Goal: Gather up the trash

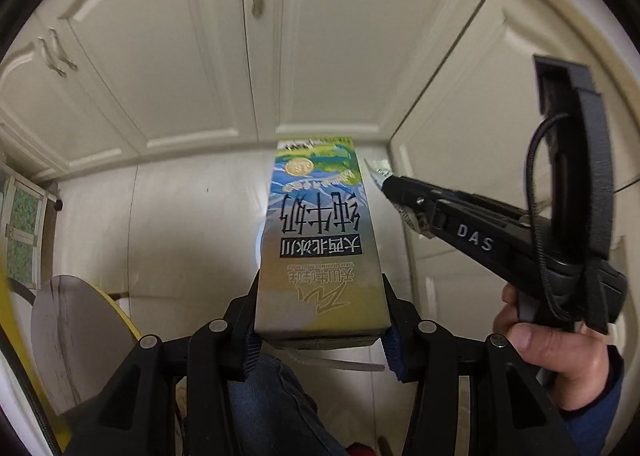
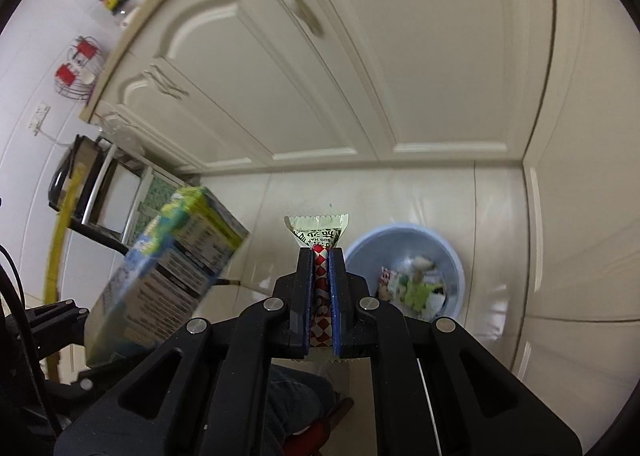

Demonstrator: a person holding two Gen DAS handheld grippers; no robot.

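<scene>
My left gripper is shut on a tall milk carton with blue and green print, gripped by its lower end and pointing away over the floor. In the right wrist view the same carton shows blurred at the left. My right gripper is shut on a red-and-white candy wrapper whose crimped end sticks out past the fingertips. A pale blue bin with several bits of trash inside stands on the floor just beyond and to the right of the wrapper. Seen from the left wrist, the right gripper hangs beside the carton's far end, held by a hand.
Cream cabinet doors close off the far side and the right of the tiled floor. A round grey disc with a yellow rim lies low on the left. A metal rack with a dark kettle stands further left. A jeans-clad leg is below the grippers.
</scene>
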